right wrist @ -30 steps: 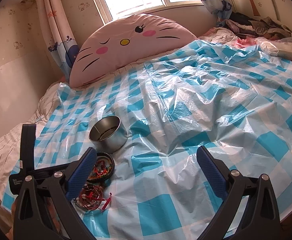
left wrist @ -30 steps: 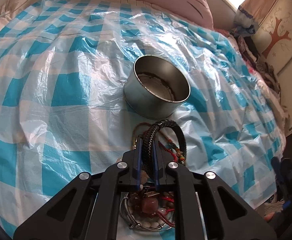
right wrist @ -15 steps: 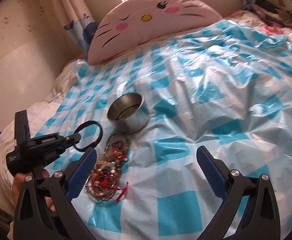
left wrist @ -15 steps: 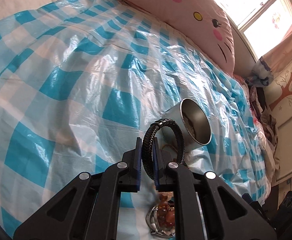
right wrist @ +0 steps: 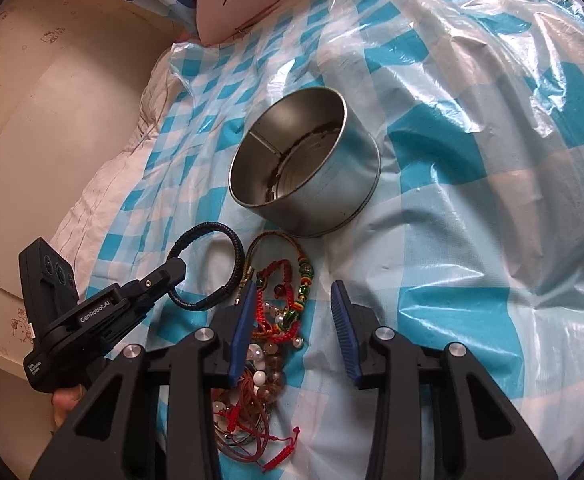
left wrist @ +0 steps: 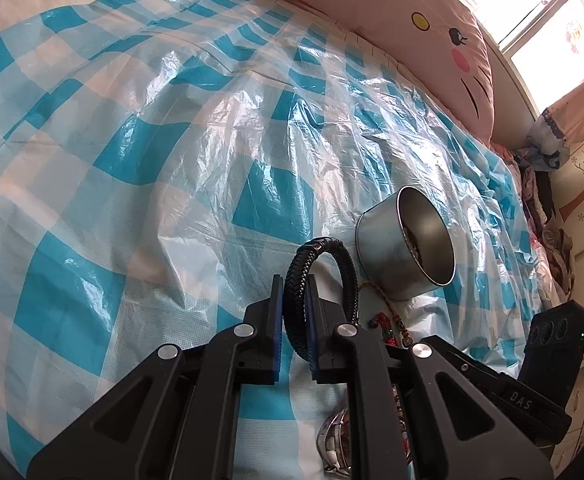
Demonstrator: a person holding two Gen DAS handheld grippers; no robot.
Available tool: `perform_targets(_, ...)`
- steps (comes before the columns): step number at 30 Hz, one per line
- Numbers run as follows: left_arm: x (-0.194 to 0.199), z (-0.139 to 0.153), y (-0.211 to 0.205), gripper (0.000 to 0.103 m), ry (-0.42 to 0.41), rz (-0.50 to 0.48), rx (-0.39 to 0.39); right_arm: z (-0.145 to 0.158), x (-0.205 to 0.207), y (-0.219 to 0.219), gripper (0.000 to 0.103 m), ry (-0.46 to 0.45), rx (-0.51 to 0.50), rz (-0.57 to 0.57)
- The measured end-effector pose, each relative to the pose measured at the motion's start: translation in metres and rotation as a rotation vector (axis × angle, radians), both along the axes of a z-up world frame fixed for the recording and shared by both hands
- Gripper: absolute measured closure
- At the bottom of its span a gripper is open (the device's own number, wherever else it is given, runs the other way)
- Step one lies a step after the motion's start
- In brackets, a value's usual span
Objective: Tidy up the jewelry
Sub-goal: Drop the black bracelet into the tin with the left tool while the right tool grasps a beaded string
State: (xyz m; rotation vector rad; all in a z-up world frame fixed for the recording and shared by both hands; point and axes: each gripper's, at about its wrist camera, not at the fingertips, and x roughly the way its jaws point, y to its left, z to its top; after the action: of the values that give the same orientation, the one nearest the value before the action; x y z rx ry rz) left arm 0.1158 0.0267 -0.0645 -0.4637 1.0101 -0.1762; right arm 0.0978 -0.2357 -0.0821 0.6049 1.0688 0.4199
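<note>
Steel tin (right wrist: 305, 168) on the checked plastic sheet (right wrist: 471, 240), nothing but a dark crust inside.
Left tongs (left wrist: 295, 320) pinch the black braided bracelet (left wrist: 319, 280) tight, raised just beside the tin. Right tongs (right wrist: 292, 322) are closing, pads either side of the beaded jewelry pile (right wrist: 268, 332) near the tin, not yet pressing. Open sheet spreads right; the bed edge (right wrist: 104, 184) lies left.

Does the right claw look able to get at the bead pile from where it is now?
Probably yes. The right claw is closing with its tips over the top of the bead pile, nothing lying between. The left claw holds the black braided bracelet off to the side, and the tin sits beyond.
</note>
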Motion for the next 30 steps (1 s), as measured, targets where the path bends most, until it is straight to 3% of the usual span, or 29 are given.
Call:
perform_targets(3, 0.001, -0.001, 0.0, 0.094, 0.003, -0.002, -0.001, -0.009, 0.006, 0.014, 0.089, 0.02, -0.016, 0.036)
perform_targets(5, 0.001, -0.001, 0.0, 0.094, 0.004, -0.001, -0.004, -0.01, 0.007, 0.015, 0.096, 0.008, 0.009, 0.02)
perform_targets(11, 0.0, 0.001, -0.002, 0.094, -0.011, -0.009, -0.001, 0.01, -0.006, 0.005, 0.096, -0.098, 0.102, -0.041)
perform_targets(17, -0.008, 0.016, -0.003, 0.094, -0.083, -0.03, -0.025, 0.035, -0.033, -0.011, 0.096, -0.27, 0.244, -0.092)
perform_targets(22, -0.014, 0.035, -0.011, 0.094, -0.169, -0.078, -0.069, 0.047, -0.037, -0.025, 0.096, -0.334, 0.256, -0.155)
perform_targets(30, 0.007, 0.051, -0.037, 0.094, -0.2, -0.123, -0.087, 0.052, -0.028, -0.04, 0.096, -0.369, 0.247, -0.199)
